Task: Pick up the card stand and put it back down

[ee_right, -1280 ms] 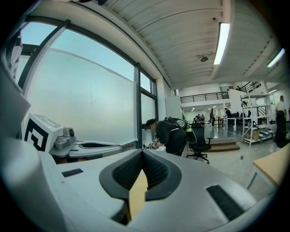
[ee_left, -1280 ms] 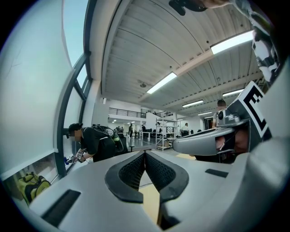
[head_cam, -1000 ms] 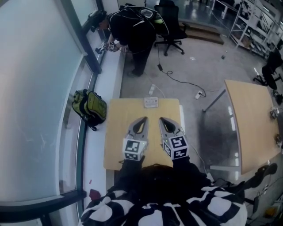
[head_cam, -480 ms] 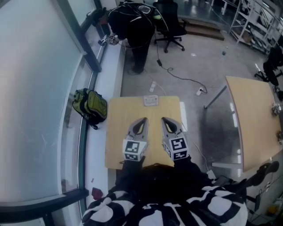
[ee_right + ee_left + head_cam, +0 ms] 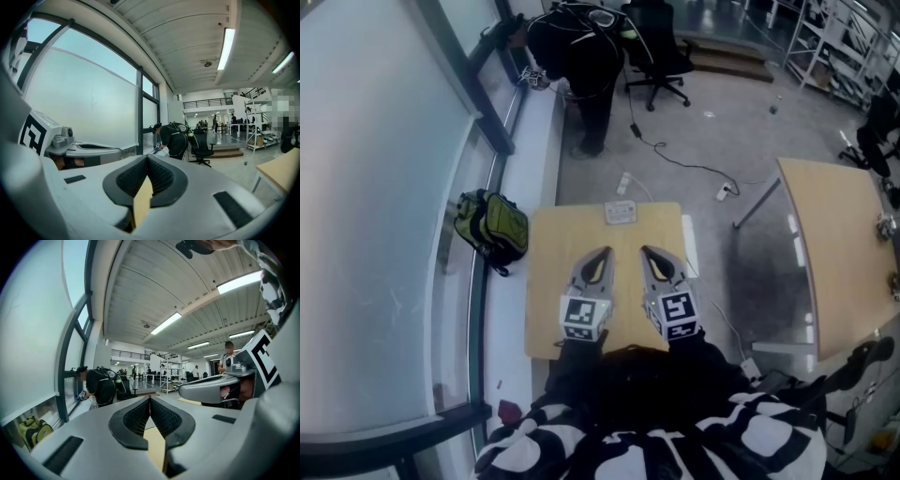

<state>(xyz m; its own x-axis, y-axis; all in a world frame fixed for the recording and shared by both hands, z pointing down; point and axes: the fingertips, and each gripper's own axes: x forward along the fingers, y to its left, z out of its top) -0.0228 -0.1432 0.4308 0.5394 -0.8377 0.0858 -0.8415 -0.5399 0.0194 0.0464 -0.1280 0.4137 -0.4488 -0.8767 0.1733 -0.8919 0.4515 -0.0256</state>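
A small wooden table [image 5: 548, 281] stands in front of me in the head view. The card stand [image 5: 621, 214], a small pale rectangular piece, sits at the table's far edge in the middle. My left gripper [image 5: 607, 251] and right gripper [image 5: 645, 250] hover side by side over the table's near half, well short of the stand. Both point away from me. The left gripper [image 5: 150, 398] is shut, its tips touching with nothing between them. The right gripper [image 5: 148, 157] is shut too, and it holds nothing. Neither gripper view shows the stand.
A green backpack [image 5: 492, 228] lies on the ledge left of the table, beside the big window. A person [image 5: 581, 56] bends at the window farther back, near an office chair [image 5: 661, 56]. A second wooden table [image 5: 839, 253] stands to the right; cables and a power strip [image 5: 722, 195] lie on the floor.
The head view has shifted a little. Both grippers stay shut over the table's near half, almost where they were.
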